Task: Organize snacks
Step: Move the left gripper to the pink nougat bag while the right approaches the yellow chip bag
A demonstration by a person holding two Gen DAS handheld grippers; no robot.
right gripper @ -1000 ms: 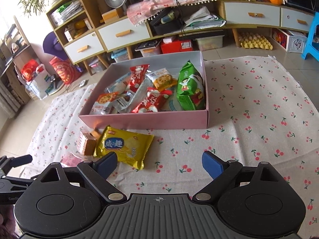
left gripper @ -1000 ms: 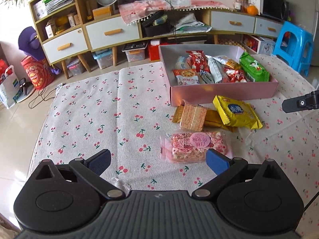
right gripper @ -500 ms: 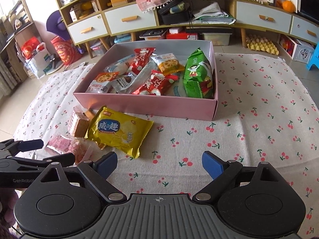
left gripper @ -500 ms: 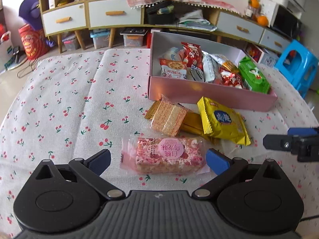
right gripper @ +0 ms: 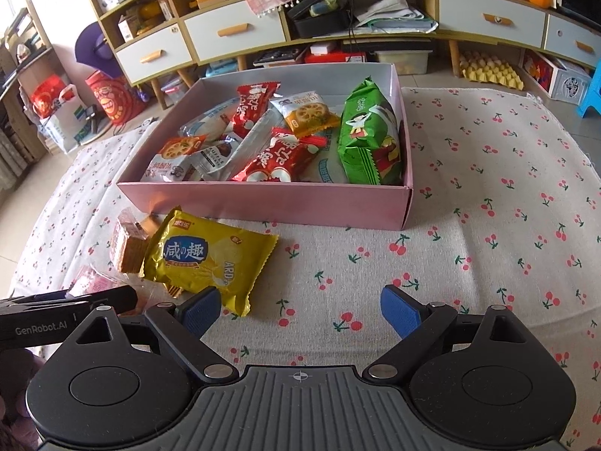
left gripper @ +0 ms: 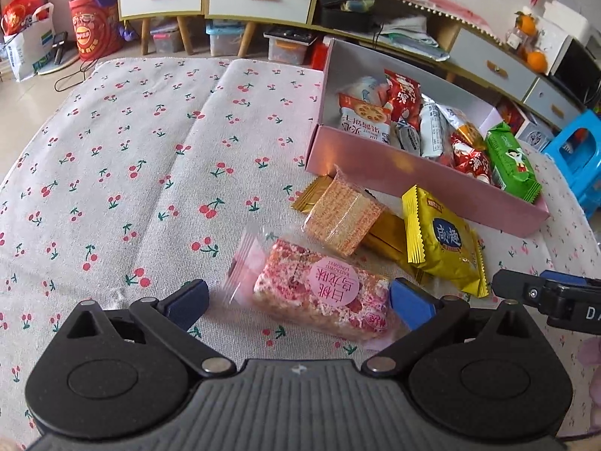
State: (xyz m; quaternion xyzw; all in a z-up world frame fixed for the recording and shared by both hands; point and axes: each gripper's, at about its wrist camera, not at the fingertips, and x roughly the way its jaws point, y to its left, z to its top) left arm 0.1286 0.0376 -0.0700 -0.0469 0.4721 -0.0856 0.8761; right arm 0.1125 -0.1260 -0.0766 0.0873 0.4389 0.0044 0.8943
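Between the wide-open left hand-held gripper point(left gripper: 296, 300) fingers lies the pink rice-crisp bar point(left gripper: 323, 295) — we close gently, mid-wrapper; right hand-held gripper point(right gripper: 300, 310) waits open.

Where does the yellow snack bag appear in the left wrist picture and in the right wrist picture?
Left wrist: the yellow snack bag lies right of centre, in front of the pink box.
Right wrist: the bag lies at lower left, just ahead of the left fingertip.
Shared landmark: the pink box, behind the bag in both views.
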